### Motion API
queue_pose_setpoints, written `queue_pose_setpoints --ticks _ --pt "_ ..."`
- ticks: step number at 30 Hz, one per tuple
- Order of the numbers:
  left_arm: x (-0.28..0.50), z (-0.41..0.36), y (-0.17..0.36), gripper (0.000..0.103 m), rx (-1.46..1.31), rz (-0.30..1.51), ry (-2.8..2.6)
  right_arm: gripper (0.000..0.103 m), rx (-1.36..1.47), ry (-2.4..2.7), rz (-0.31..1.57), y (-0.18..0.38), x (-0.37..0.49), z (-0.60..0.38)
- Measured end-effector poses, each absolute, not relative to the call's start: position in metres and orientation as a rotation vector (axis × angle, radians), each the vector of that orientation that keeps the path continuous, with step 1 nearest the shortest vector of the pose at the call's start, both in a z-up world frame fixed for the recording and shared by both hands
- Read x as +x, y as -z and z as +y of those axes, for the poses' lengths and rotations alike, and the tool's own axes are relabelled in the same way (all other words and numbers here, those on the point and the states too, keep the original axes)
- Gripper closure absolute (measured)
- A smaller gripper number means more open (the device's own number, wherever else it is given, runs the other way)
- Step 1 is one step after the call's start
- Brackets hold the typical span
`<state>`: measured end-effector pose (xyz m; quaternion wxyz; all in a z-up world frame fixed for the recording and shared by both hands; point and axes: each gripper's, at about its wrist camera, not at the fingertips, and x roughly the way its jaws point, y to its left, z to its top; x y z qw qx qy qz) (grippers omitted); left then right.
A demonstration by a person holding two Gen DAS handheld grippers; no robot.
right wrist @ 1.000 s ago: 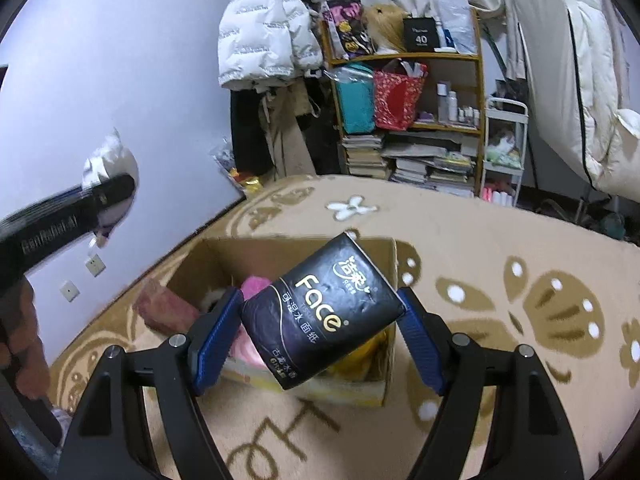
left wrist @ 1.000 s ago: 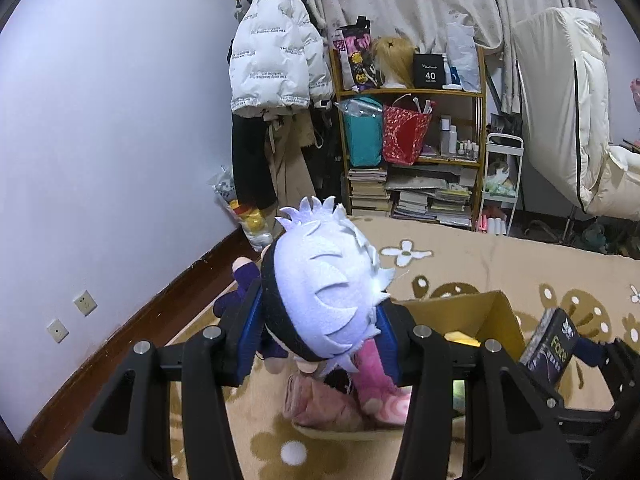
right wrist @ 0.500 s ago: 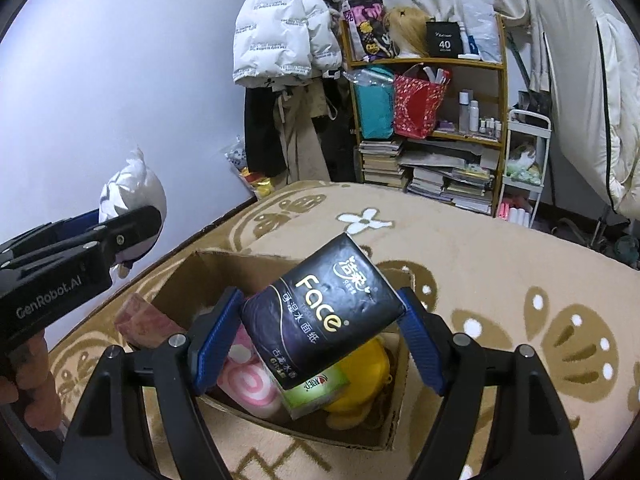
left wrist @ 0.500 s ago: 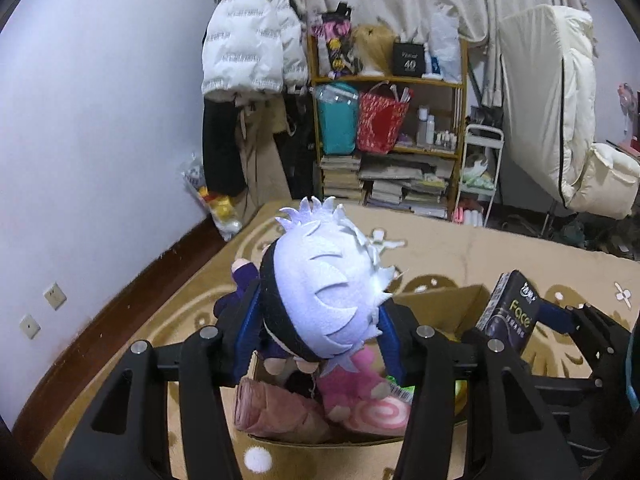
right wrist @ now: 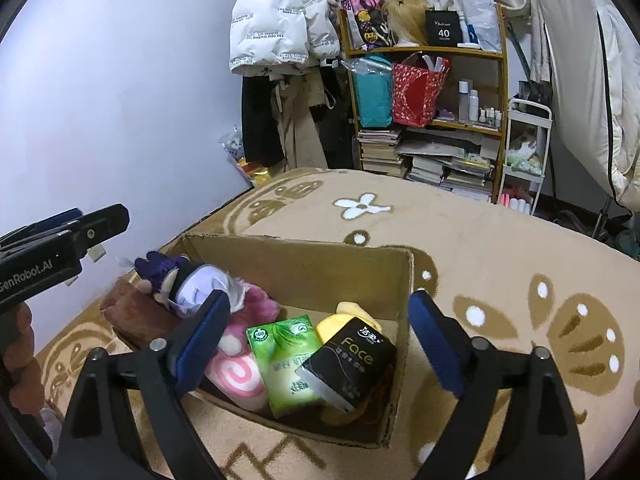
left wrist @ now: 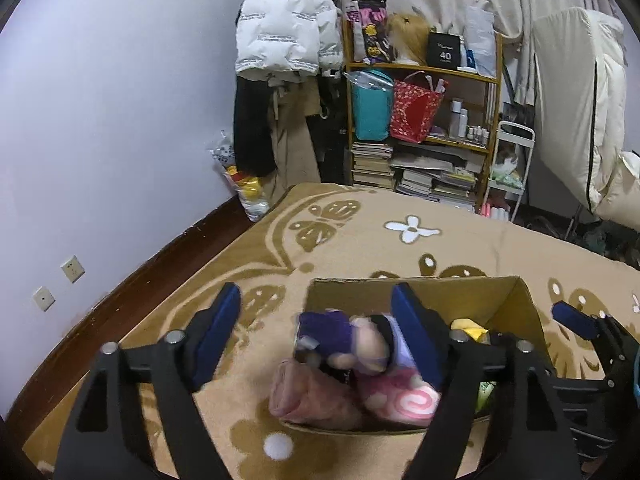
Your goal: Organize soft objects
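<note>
A cardboard box (right wrist: 352,256) stands on the patterned blanket and also shows in the left wrist view (left wrist: 460,292). In it lie a white-haired plush doll (right wrist: 200,284), a pink swirl plush (right wrist: 236,376), a green tissue pack (right wrist: 288,364), a black "Face" tissue pack (right wrist: 352,364) and a yellow plush (right wrist: 340,320). The doll also shows in the left wrist view (left wrist: 348,340). My left gripper (left wrist: 316,336) is open and empty above the box's left edge. My right gripper (right wrist: 316,348) is open and empty above the box, over the tissue packs.
A brownish-pink soft roll (left wrist: 308,396) hangs over the box's near left wall. The blanket (right wrist: 500,248) covers the bed around the box. A wall (left wrist: 100,140) lies to the left. A shelf (left wrist: 424,128) with books and bags and hanging coats (left wrist: 280,40) stand behind the bed.
Both grippers opened. The doll dropped from my left gripper into the box, and the black tissue pack dropped from my right gripper into the box.
</note>
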<state>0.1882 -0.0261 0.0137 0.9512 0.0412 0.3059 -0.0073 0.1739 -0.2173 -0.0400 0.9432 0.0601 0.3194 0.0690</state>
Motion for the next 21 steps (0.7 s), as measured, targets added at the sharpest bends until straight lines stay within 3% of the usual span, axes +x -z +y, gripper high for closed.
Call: queue_pose_setpoints --ticks 4,21 --pt "0.179 -0.018 -0.021 0.006 0.072 0.610 -0.016 0.000 0.122 -0.123 0.642 0.035 0.168 -0.217" --pt "0.107 0.019 -0.071 0.000 0.100 0.558 -0.043 0.000 0.115 -0.089 0.561 -0.023 0.112 -0.216"
